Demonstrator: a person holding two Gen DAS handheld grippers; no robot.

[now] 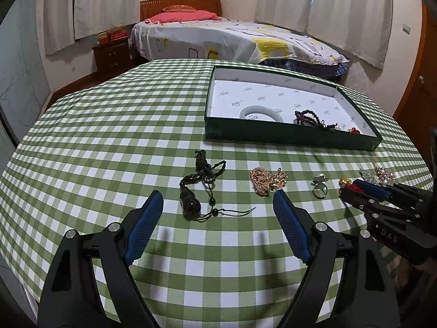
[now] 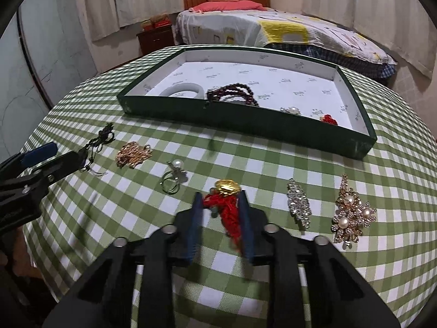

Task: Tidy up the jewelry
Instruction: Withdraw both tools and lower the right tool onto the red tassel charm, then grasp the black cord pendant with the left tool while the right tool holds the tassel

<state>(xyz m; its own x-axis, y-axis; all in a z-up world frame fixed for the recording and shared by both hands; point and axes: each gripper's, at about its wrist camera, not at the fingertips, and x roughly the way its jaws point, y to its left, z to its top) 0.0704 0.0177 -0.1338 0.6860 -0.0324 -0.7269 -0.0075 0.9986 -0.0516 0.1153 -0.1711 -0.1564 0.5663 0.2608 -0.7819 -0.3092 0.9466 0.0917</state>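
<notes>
In front of green box (image 2: 245,120): red cord with gold charm (image 2: 228,207) lies between narrowed right gripper (image 2: 220,199) jaws, pad contact unclear; left gripper (image 1: 218,202) jaws wide apart around black pendant cord (image 1: 191,205); box's near wall half-hides bangle (image 1: 259,113).

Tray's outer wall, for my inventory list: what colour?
Dark green outside, white inside; the tray shows best in the right wrist view.

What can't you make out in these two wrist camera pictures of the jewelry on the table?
- Right wrist view: whether the right gripper pinches the red cord charm; motion blur smears the fingers.
- Left wrist view: brooches are partly hidden by the right gripper.
- Both views: the green tray near wall hides part of the white bangle.
</notes>
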